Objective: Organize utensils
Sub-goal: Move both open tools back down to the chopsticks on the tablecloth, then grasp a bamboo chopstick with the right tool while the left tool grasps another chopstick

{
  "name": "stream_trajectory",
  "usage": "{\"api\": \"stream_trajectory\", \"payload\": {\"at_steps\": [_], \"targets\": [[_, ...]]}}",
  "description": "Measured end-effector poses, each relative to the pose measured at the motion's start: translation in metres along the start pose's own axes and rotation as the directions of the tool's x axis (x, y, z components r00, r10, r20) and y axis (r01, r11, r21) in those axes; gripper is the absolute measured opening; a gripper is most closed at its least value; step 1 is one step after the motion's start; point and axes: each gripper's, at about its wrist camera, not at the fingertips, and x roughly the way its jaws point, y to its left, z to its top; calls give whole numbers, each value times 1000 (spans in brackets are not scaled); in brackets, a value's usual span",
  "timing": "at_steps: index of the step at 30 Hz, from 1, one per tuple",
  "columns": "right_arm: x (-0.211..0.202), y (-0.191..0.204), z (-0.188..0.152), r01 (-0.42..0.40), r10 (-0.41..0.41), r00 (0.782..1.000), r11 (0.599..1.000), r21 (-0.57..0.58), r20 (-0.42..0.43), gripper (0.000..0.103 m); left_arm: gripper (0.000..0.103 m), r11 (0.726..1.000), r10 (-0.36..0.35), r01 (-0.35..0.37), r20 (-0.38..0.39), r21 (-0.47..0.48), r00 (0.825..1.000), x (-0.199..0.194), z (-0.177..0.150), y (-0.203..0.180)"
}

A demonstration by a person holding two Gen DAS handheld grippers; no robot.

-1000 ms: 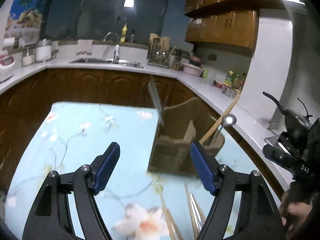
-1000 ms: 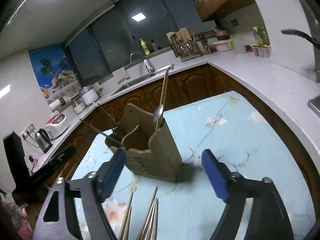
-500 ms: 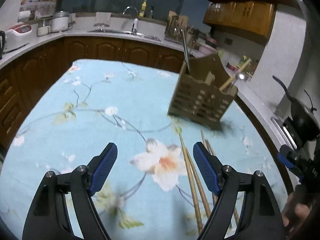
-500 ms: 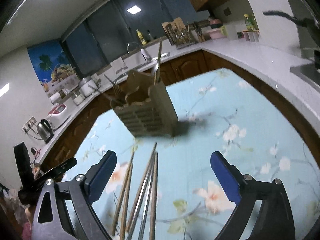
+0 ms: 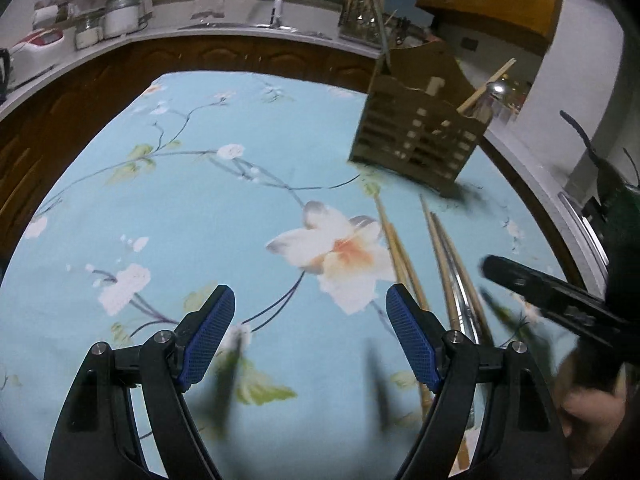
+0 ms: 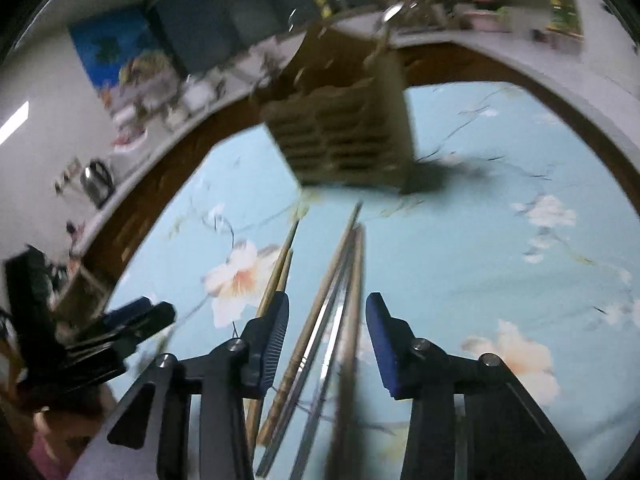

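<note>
A wooden slatted utensil holder (image 5: 416, 136) stands on the blue floral tablecloth (image 5: 200, 208), with a spoon and sticks in it; it also shows in the right wrist view (image 6: 344, 136). Several wooden and metal chopsticks (image 5: 440, 264) lie on the cloth in front of it. My left gripper (image 5: 310, 336) is open and empty, left of the chopsticks. My right gripper (image 6: 326, 340) is open, low over the cloth, its jaws either side of the chopstick bundle (image 6: 332, 304), not closed on it. It shows at the right of the left wrist view (image 5: 552, 300).
A white kitchen counter (image 5: 240, 36) with sink, jars and a kettle (image 6: 96, 178) curves around the table behind dark wood cabinets. A black pan (image 5: 612, 184) sits at the right.
Both grippers have dropped and tilted down toward the cloth. The right gripper has narrowed and moved over the chopsticks, which now lie between its jaws.
</note>
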Motion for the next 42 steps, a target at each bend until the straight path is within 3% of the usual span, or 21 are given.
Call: {"api": "stream_trajectory", "payload": {"at_steps": [3,6,14,16,20,24,35,38,40,42], "targets": [[29,10,5,45,-48,996,997,-55,-69,36,80,1000,12,-12,-15,-13,1000,3,-1,6],[40,8,2,94,-101,989,993,-73,-104,23,80,1000,5,-6,-28,-20,1000,6,-2,7],[6,-32,-15,133,-133,985,991,-7,-105,24,80,999,-30,31,-57,22,998,22,3,-14],[-10,-47,-19,113,-108,990,992,51,-87,30,80,998,-39,42,-64,43,997,26,5,-22],[-30,-55,-19,79,-77,997,994,82,-33,28,80,997,-27,32,-69,70,997,36,12,-33],[-19,-48,-6,58,-56,998,996,64,-32,23,80,997,-6,12,-76,80,997,42,20,-36],[41,-61,46,54,-47,996,994,99,-70,26,79,992,-11,23,-97,123,995,79,58,-51],[51,-62,49,56,-49,995,995,79,-90,26,70,988,-11,30,-127,150,992,102,72,-60],[54,-62,49,56,-50,995,996,73,-91,26,51,985,4,24,-163,172,987,117,77,-64],[55,-62,50,54,-48,995,996,69,-89,26,43,979,18,17,-174,202,985,127,78,-69]]}}
